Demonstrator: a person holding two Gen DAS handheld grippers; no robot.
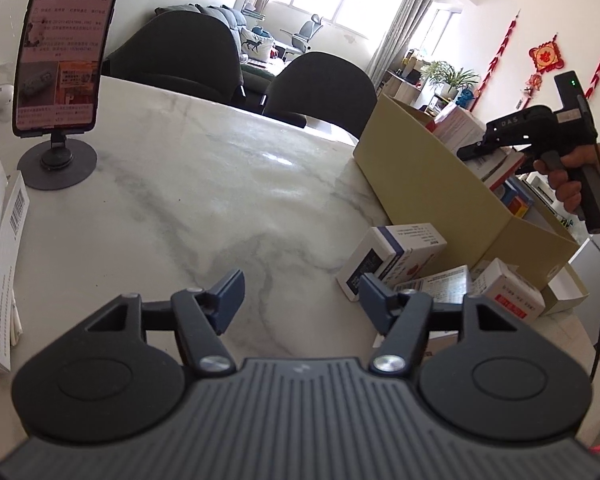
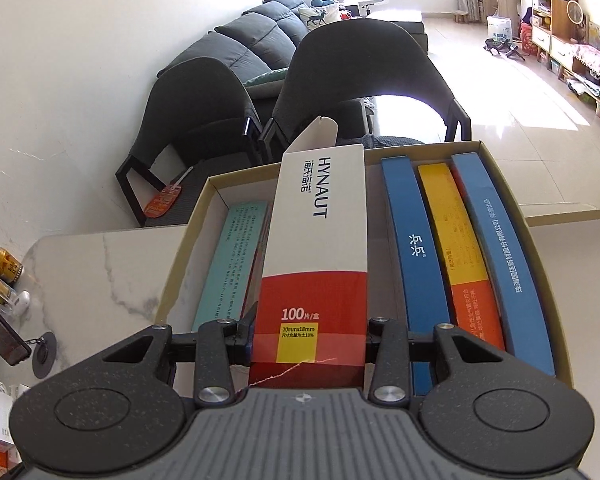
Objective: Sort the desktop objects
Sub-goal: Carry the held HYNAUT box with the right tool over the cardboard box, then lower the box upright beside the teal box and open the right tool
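My right gripper [image 2: 309, 332] is shut on a white and red HYNAUT box [image 2: 318, 248] and holds it over the tan cardboard box [image 2: 180, 256], between a teal box [image 2: 230, 264] and a blue box [image 2: 416, 248]. A yellow-orange box [image 2: 460, 248] and another blue box [image 2: 500, 240] stand further right. In the left wrist view my right gripper [image 1: 476, 150] shows above the cardboard box [image 1: 420, 184]. My left gripper [image 1: 300, 300] is open and empty, low over the marble table [image 1: 204, 192]. Several small medicine boxes [image 1: 396, 256] lie just right of it.
A phone on a round stand [image 1: 60, 60] stands at the table's far left. White boxes [image 1: 0, 240] lie at the left edge. Two dark chairs [image 1: 320, 88] stand behind the table. Bottles and a can [image 2: 4, 268] sit at the left in the right wrist view.
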